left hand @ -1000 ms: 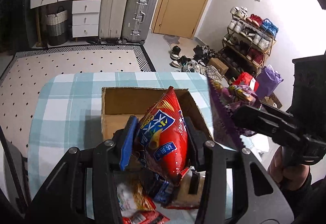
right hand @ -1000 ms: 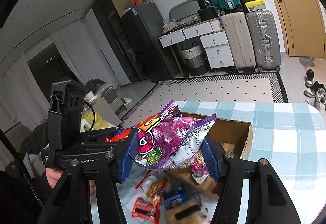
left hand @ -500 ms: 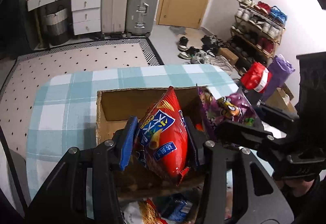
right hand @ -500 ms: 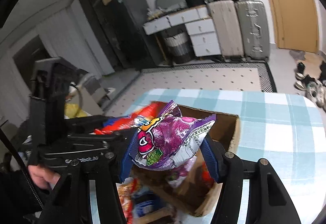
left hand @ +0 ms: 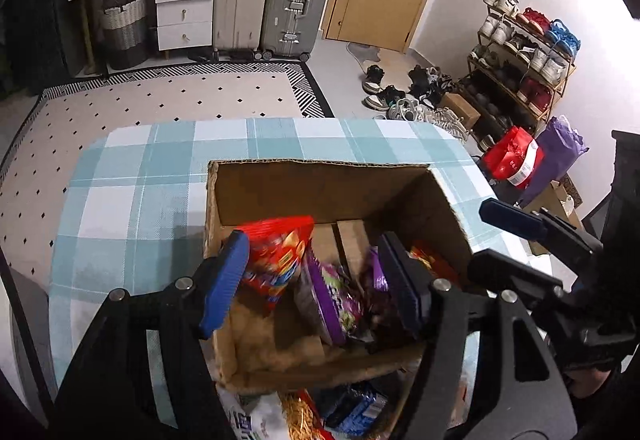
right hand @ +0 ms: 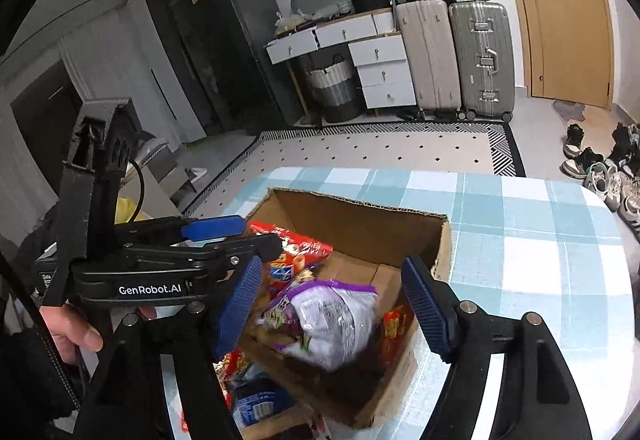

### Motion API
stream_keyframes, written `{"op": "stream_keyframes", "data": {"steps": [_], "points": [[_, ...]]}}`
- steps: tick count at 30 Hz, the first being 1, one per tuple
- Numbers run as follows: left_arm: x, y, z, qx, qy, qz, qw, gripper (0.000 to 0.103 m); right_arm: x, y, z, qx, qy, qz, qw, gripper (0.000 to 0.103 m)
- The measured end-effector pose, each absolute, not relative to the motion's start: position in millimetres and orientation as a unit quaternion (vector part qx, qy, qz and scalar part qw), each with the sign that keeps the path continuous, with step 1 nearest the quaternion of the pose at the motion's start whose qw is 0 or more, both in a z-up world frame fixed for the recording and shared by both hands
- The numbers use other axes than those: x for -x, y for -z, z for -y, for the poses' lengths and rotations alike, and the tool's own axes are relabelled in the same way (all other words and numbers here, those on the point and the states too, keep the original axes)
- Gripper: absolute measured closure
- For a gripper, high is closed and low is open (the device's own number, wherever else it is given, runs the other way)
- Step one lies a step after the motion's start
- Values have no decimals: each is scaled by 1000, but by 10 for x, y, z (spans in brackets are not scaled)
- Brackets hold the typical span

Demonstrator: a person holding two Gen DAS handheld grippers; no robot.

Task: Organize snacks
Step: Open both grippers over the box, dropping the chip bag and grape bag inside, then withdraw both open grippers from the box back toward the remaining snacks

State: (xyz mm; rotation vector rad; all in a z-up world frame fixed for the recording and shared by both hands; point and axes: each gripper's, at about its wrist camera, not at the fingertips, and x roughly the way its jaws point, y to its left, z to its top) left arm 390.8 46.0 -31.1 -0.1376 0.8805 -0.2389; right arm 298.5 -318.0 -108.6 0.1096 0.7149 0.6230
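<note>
An open cardboard box [left hand: 320,162] stands on a table with a teal checked cloth [left hand: 140,200]. My left gripper [left hand: 312,282] hangs over the box's near left part with its jaws opening. A blurred red snack bag [left hand: 280,260] drops out of them beside the left pad. My right gripper [right hand: 332,304] is over the box [right hand: 360,206] too, jaws opening. A purple snack bag [right hand: 336,320] lies loose in the box below its pads. That purple bag [left hand: 328,296] rests next to the red bag [right hand: 296,244]. Each gripper shows in the other's view: right [left hand: 486,240], left [right hand: 240,236].
Several loose snack packets [left hand: 352,412] lie on the cloth against the box's near wall, among them a blue one [right hand: 256,400]. A person's hand [right hand: 76,336] holds the left gripper's handle. Suitcases [left hand: 272,0], drawers and a shoe rack [left hand: 524,52] stand well beyond the table.
Both grippers came down over the box and their jaws spread. The red bag left the left gripper and the purple bag left the right one; both are now in the box.
</note>
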Motion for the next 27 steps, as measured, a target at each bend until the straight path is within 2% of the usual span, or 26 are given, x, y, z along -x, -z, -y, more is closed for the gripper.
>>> {"op": "stream_keyframes", "data": {"steps": [7,9,12,16,18,27], "points": [[-3541,130,-532,68,101,-412,903,33,-2701,853,3293,-58,-301,-322,896,29],[-3413,66,-533,66,98,-408,905,32,-2598,770,3315,-59,-300,-313,899,25],[-3226,-10,-542,61,88,-401,910,22,-2434,662,3329,-59,-302,-302,902,21],[-2956,-137,-530,50,81,-385,918,22,-2188,534,3345,-59,-306,-286,906,20],[-2836,-199,-526,48,77,-379,921,20,-2056,485,3348,-56,-305,-278,909,14],[-2340,-400,-484,31,65,-353,933,15,-1560,376,3366,-46,-310,-258,914,7]]}}
